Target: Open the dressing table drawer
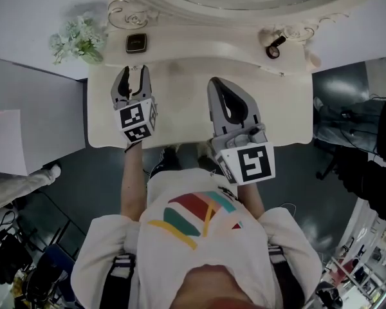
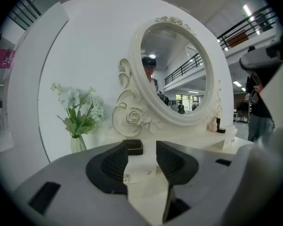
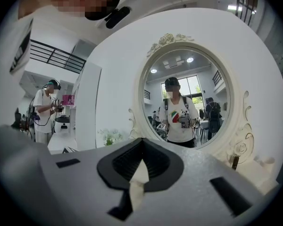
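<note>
Observer: left gripper (image 1: 134, 71) state?
Recorder: jaws wide apart, nothing clamped. Bare cream top of dressing table (image 1: 180, 118) shows between them, small dark box (image 1: 136, 42) beyond.
Observer: right gripper (image 1: 220, 85)?
Recorder: jaw tips pressed together, empty, facing oval mirror (image 3: 186, 98).
Observer: drawer?
Recorder: cannot be made out from above. Both tools hang over the table's near half, person at its front edge. Flowers (image 1: 77, 38) off the left corner.
</note>
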`<state>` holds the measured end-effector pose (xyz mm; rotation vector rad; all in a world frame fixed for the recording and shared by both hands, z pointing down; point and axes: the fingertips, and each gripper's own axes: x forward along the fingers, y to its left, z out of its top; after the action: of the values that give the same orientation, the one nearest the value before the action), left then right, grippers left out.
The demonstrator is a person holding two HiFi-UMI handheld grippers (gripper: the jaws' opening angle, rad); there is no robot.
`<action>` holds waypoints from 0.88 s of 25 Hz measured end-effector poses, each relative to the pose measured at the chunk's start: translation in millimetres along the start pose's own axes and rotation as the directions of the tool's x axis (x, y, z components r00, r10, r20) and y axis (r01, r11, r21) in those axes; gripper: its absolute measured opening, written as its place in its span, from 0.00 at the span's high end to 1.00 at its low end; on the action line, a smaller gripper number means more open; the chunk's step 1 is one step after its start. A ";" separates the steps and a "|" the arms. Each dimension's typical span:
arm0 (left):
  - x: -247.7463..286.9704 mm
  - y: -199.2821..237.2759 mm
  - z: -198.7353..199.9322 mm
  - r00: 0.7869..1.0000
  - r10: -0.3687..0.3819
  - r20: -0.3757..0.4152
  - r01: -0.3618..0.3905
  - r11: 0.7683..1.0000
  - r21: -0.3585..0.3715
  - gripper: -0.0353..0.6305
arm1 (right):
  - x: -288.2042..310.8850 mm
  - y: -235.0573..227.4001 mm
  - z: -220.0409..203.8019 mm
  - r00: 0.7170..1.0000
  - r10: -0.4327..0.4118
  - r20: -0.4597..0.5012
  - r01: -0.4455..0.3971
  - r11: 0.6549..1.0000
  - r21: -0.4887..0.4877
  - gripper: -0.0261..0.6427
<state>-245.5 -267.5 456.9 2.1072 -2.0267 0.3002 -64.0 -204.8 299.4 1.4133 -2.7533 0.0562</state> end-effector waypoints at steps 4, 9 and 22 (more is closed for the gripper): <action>15.8 12.0 -22.8 0.999 0.007 -0.043 -0.008 1.000 -0.028 0.70 | 3.7 1.4 -9.1 1.000 -0.008 -0.028 0.008 1.000 -0.002 0.96; 27.0 22.7 -50.0 0.995 0.007 -0.102 -0.010 0.999 -0.036 0.70 | 8.5 5.9 -19.4 0.998 -0.013 -0.058 0.013 1.000 -0.003 0.96; 49.6 34.6 -98.1 0.971 -0.027 -0.236 0.010 0.997 -0.072 0.70 | 15.3 18.2 -39.6 0.993 -0.027 -0.114 0.028 1.000 0.003 0.96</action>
<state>-278.7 -288.5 565.2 1.9441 -1.8527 0.4476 -86.8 -204.4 339.5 1.4025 -2.6427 0.1376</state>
